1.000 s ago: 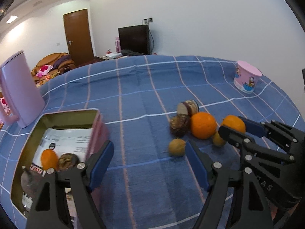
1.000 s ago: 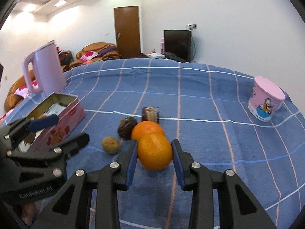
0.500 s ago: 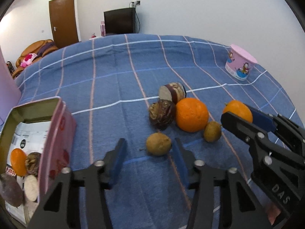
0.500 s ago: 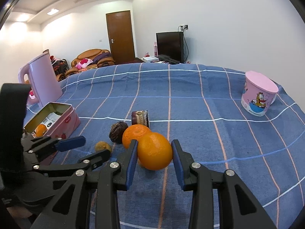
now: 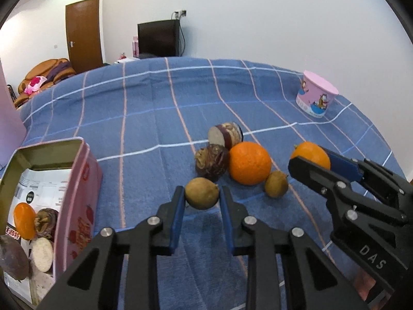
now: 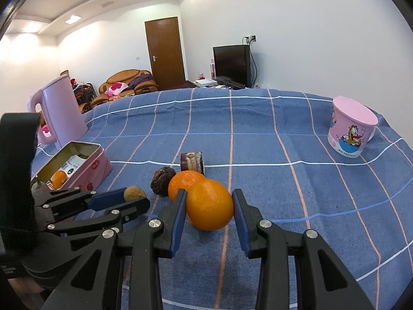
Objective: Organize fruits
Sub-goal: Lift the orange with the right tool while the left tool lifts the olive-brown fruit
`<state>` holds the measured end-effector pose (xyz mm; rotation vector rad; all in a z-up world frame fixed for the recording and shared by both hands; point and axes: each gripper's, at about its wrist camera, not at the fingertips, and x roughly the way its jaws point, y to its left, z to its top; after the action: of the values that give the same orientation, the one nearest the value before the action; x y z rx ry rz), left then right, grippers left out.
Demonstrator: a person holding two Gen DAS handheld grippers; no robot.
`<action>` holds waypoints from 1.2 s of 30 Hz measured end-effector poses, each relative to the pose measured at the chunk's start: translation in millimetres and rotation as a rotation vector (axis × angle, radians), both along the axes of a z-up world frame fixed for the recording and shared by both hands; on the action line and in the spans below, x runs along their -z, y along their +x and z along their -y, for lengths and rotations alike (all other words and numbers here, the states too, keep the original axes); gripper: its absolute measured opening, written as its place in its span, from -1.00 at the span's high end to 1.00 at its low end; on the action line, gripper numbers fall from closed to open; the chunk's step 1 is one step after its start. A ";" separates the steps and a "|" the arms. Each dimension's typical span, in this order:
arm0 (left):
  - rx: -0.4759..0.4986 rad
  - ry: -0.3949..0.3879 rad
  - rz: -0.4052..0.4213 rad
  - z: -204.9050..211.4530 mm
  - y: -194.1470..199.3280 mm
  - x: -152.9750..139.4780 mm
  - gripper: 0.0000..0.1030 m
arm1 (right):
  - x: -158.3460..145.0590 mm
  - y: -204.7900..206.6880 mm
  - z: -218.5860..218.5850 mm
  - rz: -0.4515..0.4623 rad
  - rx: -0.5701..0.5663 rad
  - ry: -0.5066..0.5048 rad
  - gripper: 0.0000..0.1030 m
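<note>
My left gripper (image 5: 201, 199) is shut on a small brown-green fruit (image 5: 201, 193) low over the blue checked cloth. My right gripper (image 6: 209, 206) is shut on an orange (image 6: 209, 208), seen also in the left wrist view (image 5: 311, 153). On the cloth lie a second orange (image 5: 249, 162), another small brown fruit (image 5: 276, 187), a dark wrinkled fruit (image 5: 211, 162) and a cut purple piece (image 5: 225, 135). The open pink tin (image 5: 85, 180) at the left holds an orange (image 5: 23, 221) and other pieces.
A pink cartoon cup (image 6: 352, 126) stands at the far right of the cloth. A pink kettle (image 6: 63, 115) stands behind the tin at the left. The cloth's edge is beyond the cup; a TV, door and sofa are behind.
My left gripper moved forward from beside the tin to the small brown fruit and closed on it. My right gripper kept hold of the orange.
</note>
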<state>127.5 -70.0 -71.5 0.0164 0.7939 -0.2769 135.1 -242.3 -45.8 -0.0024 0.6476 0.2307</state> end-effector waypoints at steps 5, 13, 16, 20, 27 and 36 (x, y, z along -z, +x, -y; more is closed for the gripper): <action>-0.022 0.009 0.036 -2.1 -3.5 -3.5 0.44 | -1.7 -2.8 -2.3 0.021 -0.012 -0.010 0.27; -0.047 0.037 0.105 -2.0 -13.2 -10.0 0.44 | -3.8 -7.4 -2.9 0.044 -0.029 -0.005 0.27; -0.051 0.051 0.125 0.6 -15.5 -11.5 0.44 | -4.6 -8.9 -2.8 0.053 -0.033 -0.004 0.27; -0.057 0.061 0.145 1.6 -17.9 -13.6 0.44 | -5.9 -10.9 -3.0 0.065 -0.038 0.002 0.27; -0.074 0.056 0.167 -0.9 -21.2 -15.8 0.44 | -8.4 -14.6 -2.4 0.090 -0.046 0.009 0.27; -0.086 0.061 0.211 -1.1 -27.7 -19.7 0.44 | -11.1 -19.3 -1.8 0.117 -0.048 0.020 0.27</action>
<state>99.8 -68.9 -51.8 0.0673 0.5918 -0.1661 115.8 -240.5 -34.7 -0.0127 0.5291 0.2815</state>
